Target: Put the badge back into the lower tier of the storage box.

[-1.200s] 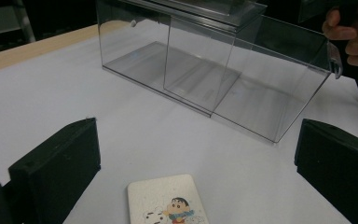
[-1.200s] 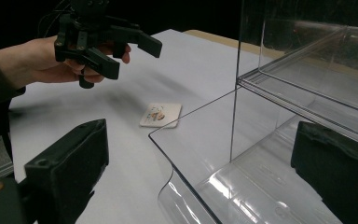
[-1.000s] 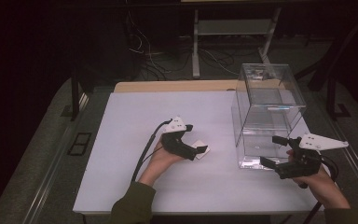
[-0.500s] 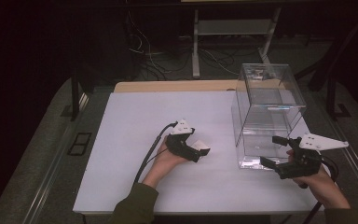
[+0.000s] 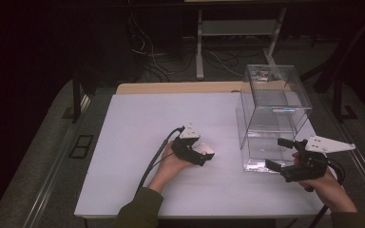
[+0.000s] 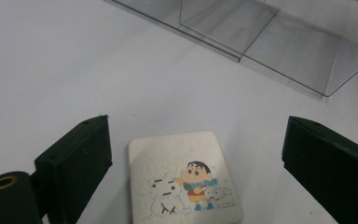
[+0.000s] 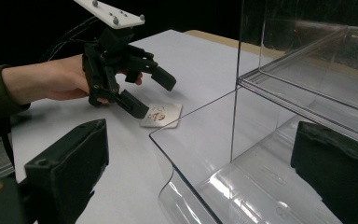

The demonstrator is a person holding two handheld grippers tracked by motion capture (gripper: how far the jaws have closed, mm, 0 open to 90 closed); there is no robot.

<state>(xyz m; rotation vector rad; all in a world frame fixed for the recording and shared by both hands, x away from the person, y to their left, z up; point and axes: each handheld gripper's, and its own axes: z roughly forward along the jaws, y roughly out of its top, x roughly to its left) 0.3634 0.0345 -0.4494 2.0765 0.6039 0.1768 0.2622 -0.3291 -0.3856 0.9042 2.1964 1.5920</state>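
Approach to a pick-up. The left gripper (image 5: 204, 156) is lowered over a small white coaster (image 6: 183, 179) printed with a cartoon child and snowman, lying flat on the white table (image 5: 133, 123). Its jaws have just been closing, yet both pads still stand clear of the coaster's edges, nothing pressed between them. In the right gripper view one jaw tip appears to rest on the table at the coaster's near edge, though contact is hard to confirm. The next move probably calls for closing across the thin edges, or levering one side up first. Beyond the coaster, well apart, stands the clear acrylic box (image 5: 272, 114). At its open front the right gripper (image 5: 282, 154) waits, jaws apart and empty.
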